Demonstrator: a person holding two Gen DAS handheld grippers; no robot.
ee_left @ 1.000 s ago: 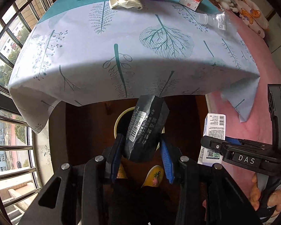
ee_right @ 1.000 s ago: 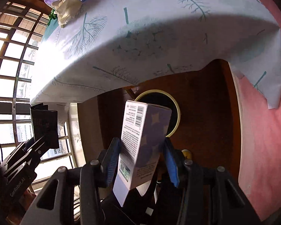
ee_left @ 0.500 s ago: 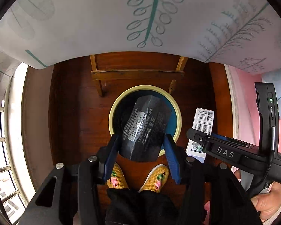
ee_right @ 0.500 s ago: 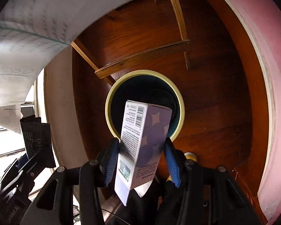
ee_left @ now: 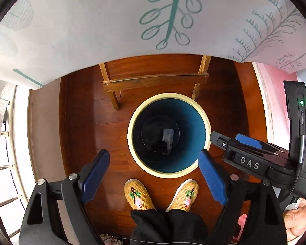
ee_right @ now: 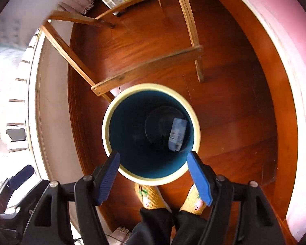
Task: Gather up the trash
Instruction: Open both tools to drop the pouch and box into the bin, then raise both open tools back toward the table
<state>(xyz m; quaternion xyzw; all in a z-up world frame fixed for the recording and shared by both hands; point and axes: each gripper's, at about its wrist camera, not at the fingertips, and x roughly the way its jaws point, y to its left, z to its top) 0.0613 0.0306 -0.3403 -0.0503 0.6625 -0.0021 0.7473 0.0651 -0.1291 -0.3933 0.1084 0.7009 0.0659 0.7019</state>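
Observation:
A round bin with a cream rim [ee_left: 130,134] and blue inside stands on the wooden floor, straight below both grippers. A pale purple carton [ee_right: 177,134] lies inside against the right wall, and shows small and dim in the left wrist view [ee_left: 168,139]. The black pouch cannot be told apart from the bin's dark bottom. My left gripper [ee_left: 153,153] hangs over the bin's near rim, its jaws opening with nothing between them. My right gripper [ee_right: 153,155] is also over the near rim, jaws opening and empty. It shows side-on in the left wrist view [ee_left: 230,140].
A leaf-print tablecloth [ee_left: 112,20] hangs overhead. The table's wooden legs and crossbar [ee_left: 155,81] stand just behind the bin. The person's yellow slippers [ee_left: 138,196] are right before the bin. A pink surface [ee_right: 291,81] runs along the right and window rails [ee_left: 2,163] along the left.
Both grippers came down from table height to just above the bin. Their jaws opened, and the black pouch and the carton left them and dropped into the bin.

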